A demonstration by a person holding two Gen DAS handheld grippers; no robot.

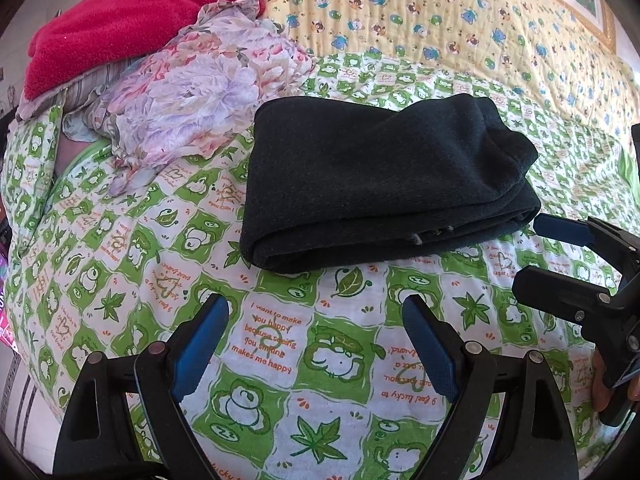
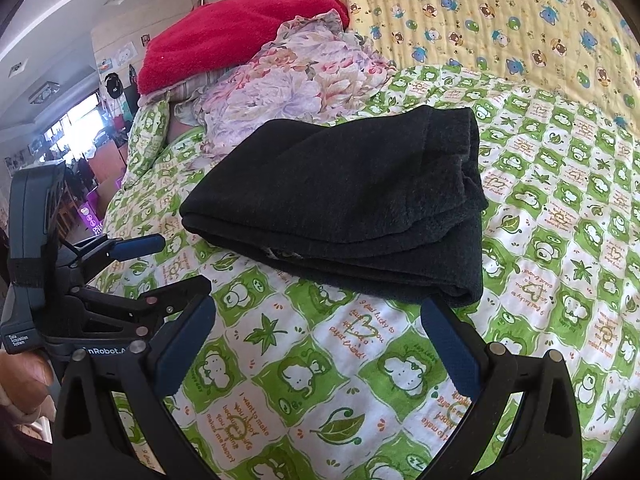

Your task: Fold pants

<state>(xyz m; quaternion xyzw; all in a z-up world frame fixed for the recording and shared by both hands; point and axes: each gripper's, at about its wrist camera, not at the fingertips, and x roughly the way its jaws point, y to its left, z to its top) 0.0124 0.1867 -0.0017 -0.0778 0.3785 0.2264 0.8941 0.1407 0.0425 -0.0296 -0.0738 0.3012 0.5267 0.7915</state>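
Observation:
The dark pants (image 1: 380,184) lie folded into a thick rectangle on the green-and-white bedspread (image 1: 280,360); they also show in the right wrist view (image 2: 340,208). My left gripper (image 1: 316,320) is open and empty, just in front of the fold's near edge. My right gripper (image 2: 316,320) is open and empty, just in front of the pants' near edge. The right gripper also shows at the right of the left wrist view (image 1: 544,252), and the left gripper at the left of the right wrist view (image 2: 176,264), both open.
A floral cloth (image 1: 192,104) and a red towel (image 1: 128,28) are piled at the bed's far left. A yellow bear-print quilt (image 1: 440,8) lies along the back. The room beyond the bed shows at the left (image 2: 72,132).

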